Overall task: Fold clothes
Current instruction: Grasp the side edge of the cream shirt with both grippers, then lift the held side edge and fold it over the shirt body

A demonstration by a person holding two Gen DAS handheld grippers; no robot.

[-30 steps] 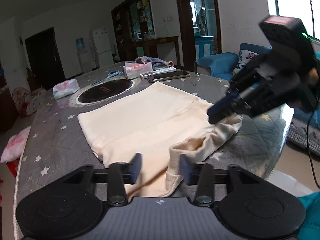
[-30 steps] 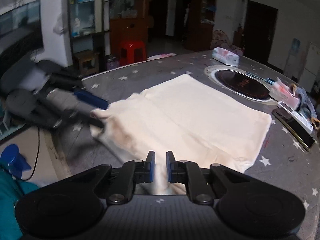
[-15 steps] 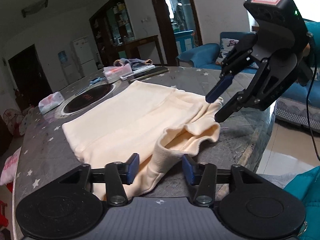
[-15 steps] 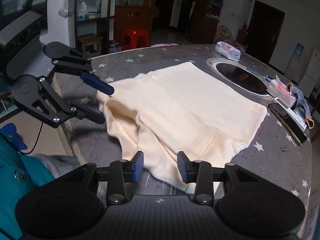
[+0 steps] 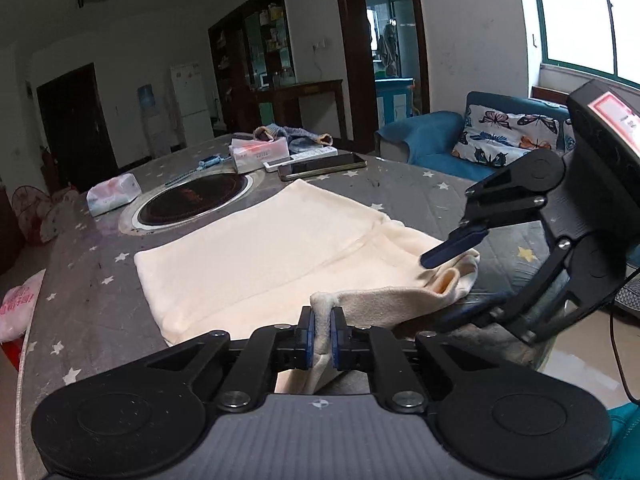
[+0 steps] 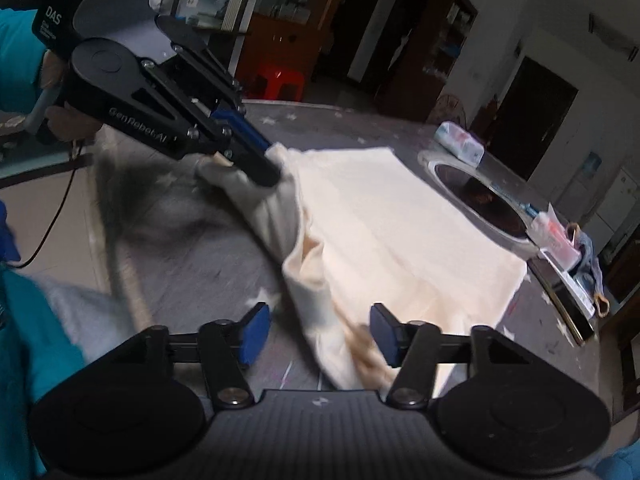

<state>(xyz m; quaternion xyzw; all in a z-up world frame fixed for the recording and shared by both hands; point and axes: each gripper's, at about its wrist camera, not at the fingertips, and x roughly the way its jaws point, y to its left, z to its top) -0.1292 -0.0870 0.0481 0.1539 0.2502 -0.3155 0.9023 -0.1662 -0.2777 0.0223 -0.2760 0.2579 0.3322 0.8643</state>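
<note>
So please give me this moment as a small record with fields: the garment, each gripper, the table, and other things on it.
garment: cream garment, mostly flat on the table, near edge bunched and lifted
left gripper: left gripper, shut on the garment's near edge
right gripper: right gripper, open, fingers either side of a garment fold, not yet closed
table: grey star-patterned tablecloth, round black cooktop set in it
other things: phone, white remote, tissue pack, all beyond the garment
</note>
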